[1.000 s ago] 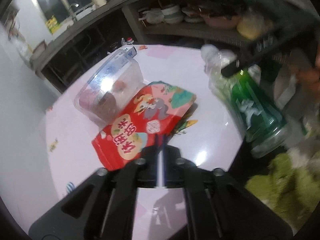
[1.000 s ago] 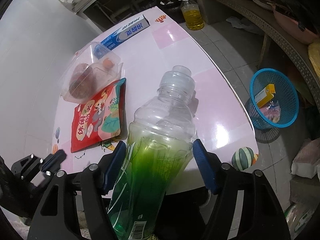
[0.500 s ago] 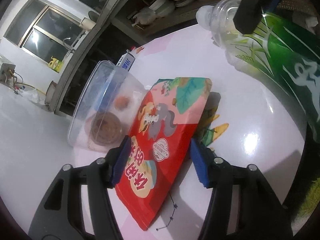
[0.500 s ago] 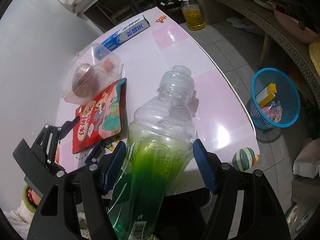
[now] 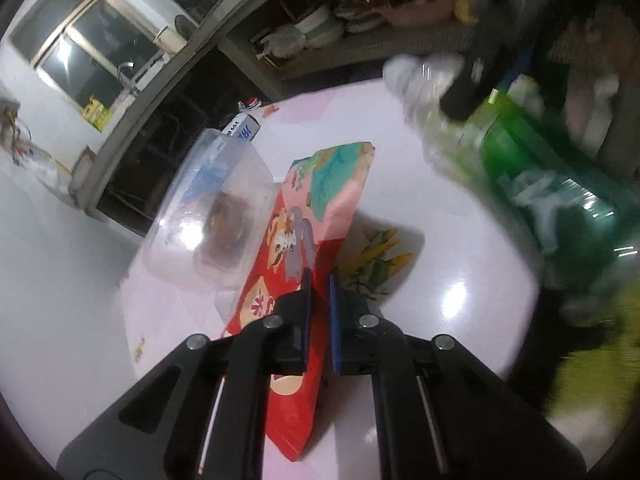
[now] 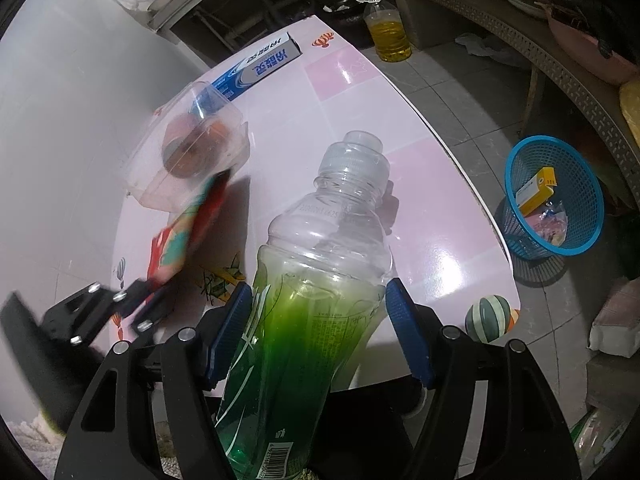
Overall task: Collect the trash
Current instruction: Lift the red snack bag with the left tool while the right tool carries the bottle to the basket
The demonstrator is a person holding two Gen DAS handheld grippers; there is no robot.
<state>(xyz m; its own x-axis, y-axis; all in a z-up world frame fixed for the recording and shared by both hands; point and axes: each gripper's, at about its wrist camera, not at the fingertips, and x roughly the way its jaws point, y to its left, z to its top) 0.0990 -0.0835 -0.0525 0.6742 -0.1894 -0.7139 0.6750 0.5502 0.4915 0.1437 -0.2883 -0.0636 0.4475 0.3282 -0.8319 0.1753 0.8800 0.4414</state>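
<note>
Pale pink and glossy, the table is carrying a clear plastic clamshell with brown leftovers and a blue-and-white carton at its far end, while a blue basket is waiting on the floor off the table's edge. I am pinching the red snack bag in my left jaws, which have just been closing and are now nearly shut on its edge; the bag is tilting up off the table, its long axis running away from me toward the carton, its pink-and-teal end pointing far and touching the clamshell. My right jaws are standing wide around the green bottle, pads pressing on its sides, neck pointing up and away from me, long axis along my fingers. What is worrying me: the bag is leaning on the clamshell, so lifting it may be dragging or tipping the clamshell; and I am gripping only a thin strip of slick foil, which could be slipping free.
</note>
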